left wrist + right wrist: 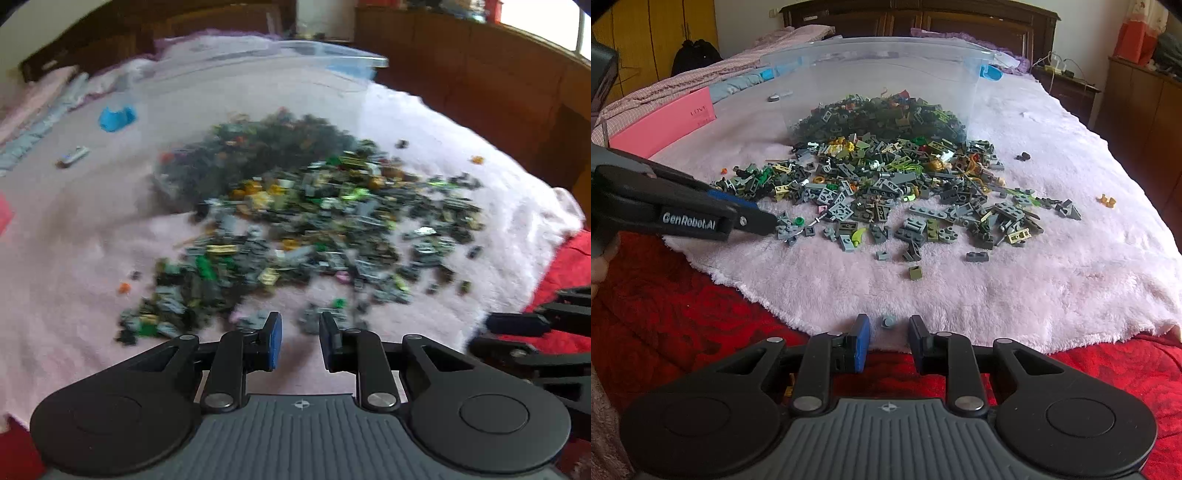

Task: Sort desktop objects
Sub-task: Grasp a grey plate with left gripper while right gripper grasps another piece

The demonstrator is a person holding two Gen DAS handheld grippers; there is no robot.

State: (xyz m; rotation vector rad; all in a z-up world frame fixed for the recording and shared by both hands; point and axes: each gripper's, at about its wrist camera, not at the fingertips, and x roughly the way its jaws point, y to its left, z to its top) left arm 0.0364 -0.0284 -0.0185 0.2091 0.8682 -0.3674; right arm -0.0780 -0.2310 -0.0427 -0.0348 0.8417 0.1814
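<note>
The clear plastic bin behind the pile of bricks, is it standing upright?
No, the clear plastic bin lies tipped on its side, its open mouth facing the bricks spilling out.

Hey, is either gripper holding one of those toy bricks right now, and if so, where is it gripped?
Neither. The left gripper and right gripper both have an empty gap; a small grey piece lies on the blanket just beyond the right one.

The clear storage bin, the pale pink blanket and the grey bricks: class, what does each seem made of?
Clear storage bin: likely thin glossy plastic; bricks show through its wall.
Pale pink blanket: apparently plush fleece, matte; fuzzy pile, ragged edge.
Grey bricks: probably hard moulded plastic, slight sheen; studs, sharp corners.
</note>
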